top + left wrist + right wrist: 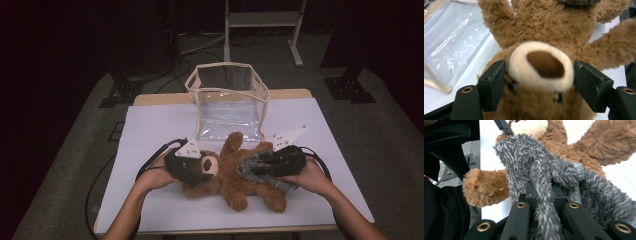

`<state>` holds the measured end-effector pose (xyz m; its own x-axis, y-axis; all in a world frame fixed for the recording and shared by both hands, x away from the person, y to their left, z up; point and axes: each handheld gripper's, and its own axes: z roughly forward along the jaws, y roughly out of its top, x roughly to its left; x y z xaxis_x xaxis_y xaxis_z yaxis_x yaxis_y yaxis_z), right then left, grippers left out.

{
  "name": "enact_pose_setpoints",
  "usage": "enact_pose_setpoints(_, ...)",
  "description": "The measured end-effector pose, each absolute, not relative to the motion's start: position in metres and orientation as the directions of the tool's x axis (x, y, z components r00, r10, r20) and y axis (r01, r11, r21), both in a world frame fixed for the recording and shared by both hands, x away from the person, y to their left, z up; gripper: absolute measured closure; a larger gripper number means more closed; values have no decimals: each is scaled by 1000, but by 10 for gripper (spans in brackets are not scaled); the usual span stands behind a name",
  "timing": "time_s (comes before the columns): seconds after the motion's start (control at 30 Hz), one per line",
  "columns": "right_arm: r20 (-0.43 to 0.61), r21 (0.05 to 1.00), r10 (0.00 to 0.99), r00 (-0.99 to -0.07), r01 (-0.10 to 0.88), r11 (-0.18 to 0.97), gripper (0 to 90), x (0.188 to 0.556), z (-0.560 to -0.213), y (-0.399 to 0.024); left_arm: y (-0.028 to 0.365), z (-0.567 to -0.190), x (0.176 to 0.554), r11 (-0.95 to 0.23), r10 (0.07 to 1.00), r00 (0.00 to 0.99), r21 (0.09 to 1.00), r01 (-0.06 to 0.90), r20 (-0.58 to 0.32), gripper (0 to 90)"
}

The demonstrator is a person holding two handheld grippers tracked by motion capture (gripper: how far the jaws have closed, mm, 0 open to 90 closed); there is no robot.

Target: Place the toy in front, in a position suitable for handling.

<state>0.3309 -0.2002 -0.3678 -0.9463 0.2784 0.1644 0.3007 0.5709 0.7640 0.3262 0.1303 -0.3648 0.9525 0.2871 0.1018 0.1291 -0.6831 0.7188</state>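
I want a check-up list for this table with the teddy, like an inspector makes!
Surface: white sheet over a pale wooden table, flat.
Job's things: brown plush teddy bear lying on its back; grey fuzzy fabric garment over its lower body; clear plastic bag with cream trim standing open behind it.
Clutter: nothing seen.
Grippers: left gripper, jaws either side of the bear's cream muzzle, whether they press on it unclear; right gripper shut on the grey garment.
Cables: black cable from the left gripper; more on the floor behind.
Surroundings: grey carpet, dark room, white metal stand at the back.
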Motion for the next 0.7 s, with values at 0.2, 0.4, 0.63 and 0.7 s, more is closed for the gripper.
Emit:
enact_pose_setpoints(0.2, 170, 765, 288, -943, 310, 564, 803, 333, -366, -201, 136, -371, 324, -680, 294, 951, 720, 142, 90, 351)
enact_pose_setpoints(0.4, 126, 766, 267, -955, 265, 586, 804, 327, -350, -183, 131, -375, 326, -676, 295, 952, 722, 146, 83, 377)
enact_pose_setpoints(0.63, 102, 756, 210, -972, 213, 619, 804, 325, -344, -156, 126, -372, 328, -690, 286, 954, 710, 139, 90, 374)
enact_pose_setpoints(0.7, 101, 751, 191, -976, 201, 629, 804, 323, -343, -146, 127, -372, 328, -688, 286, 954, 713, 139, 90, 374)
